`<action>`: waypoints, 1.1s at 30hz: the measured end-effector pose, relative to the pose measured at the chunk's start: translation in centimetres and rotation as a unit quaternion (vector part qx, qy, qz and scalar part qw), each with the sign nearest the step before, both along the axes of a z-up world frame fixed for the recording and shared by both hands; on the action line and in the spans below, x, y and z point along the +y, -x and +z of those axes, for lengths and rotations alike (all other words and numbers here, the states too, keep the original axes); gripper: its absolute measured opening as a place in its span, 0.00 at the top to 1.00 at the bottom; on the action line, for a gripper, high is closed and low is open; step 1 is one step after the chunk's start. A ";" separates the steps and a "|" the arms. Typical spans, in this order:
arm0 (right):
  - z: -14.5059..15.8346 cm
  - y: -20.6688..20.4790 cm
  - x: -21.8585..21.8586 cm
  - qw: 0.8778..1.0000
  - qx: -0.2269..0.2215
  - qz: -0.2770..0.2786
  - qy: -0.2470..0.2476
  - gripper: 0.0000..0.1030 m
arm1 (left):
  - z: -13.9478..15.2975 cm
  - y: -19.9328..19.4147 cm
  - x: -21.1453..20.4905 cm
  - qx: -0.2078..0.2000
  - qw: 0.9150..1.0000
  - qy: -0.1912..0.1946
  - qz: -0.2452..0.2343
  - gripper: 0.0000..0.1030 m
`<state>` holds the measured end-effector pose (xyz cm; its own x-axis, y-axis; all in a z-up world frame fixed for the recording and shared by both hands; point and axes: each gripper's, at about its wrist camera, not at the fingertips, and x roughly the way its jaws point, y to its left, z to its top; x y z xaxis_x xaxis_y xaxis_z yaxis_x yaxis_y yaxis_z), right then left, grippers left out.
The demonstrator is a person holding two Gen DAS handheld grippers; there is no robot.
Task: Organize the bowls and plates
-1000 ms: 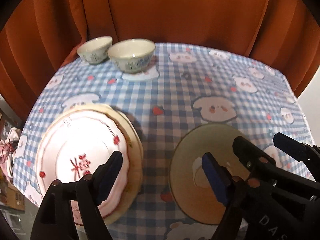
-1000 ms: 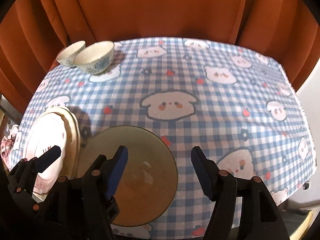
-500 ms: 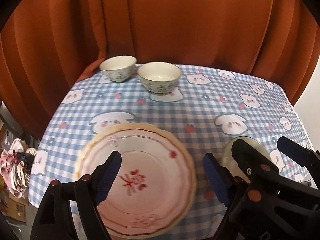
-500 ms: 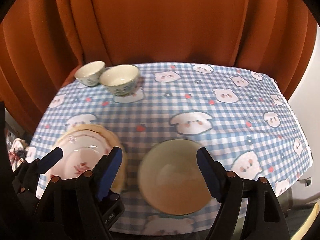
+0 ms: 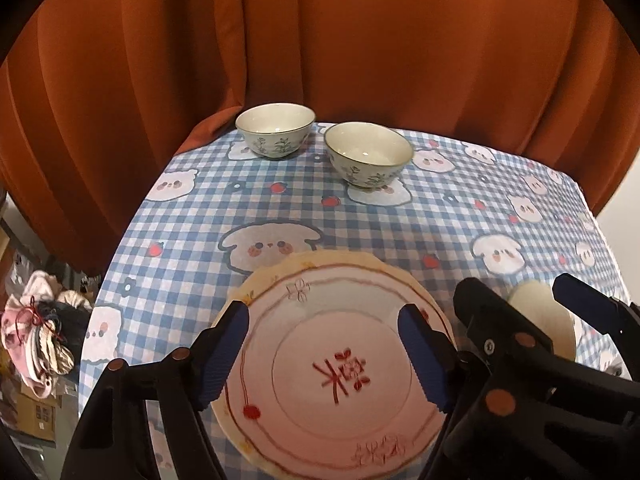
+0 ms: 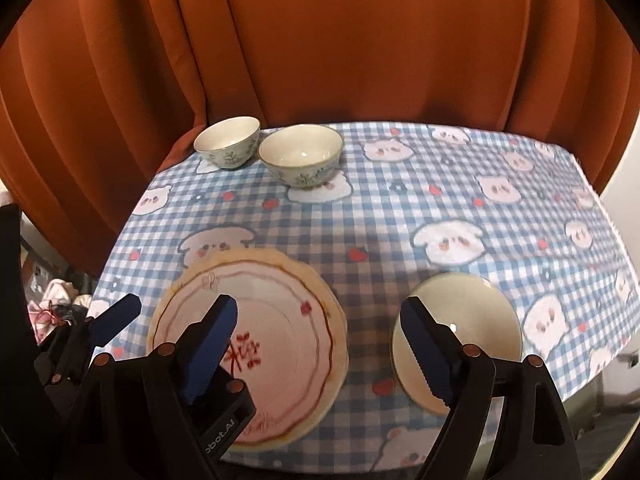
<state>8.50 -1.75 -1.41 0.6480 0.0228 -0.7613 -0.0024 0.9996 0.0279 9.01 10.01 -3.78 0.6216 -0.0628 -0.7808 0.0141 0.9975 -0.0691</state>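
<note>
Both claws, left claw [image 5: 324,354] just narrowing, right claw [image 6: 318,344] just widening, gape empty above a glossy round scalloped pink plate [image 5: 332,372] lying flat on a checked cloth bench [image 5: 420,232].

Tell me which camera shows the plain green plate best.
The right wrist view. There the plain green plate lies almost wholly in sight on the checked tablecloth, only its near left edge behind a finger of the right gripper. In the left wrist view just a sliver of it shows between the right gripper's fingers.
</note>
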 end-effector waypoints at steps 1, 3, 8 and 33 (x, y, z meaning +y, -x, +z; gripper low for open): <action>0.0 -0.6 0.2 1.000 0.002 0.001 0.000 0.16 | 0.0 -1.0 0.2 0.006 1.000 0.004 0.003 0.24; 0.0 -2.7 0.4 1.000 0.013 0.007 -0.005 0.16 | 0.0 -2.8 0.4 0.009 1.000 0.005 0.005 0.24; 0.3 -7.6 0.7 1.000 0.011 0.012 -0.009 0.16 | 0.8 -7.4 0.2 0.003 1.000 -0.013 0.019 0.29; -5.0 -28.2 -2.8 0.999 0.040 0.008 -0.031 0.38 | -4.7 -26.0 -2.3 0.035 0.998 -0.009 0.051 0.50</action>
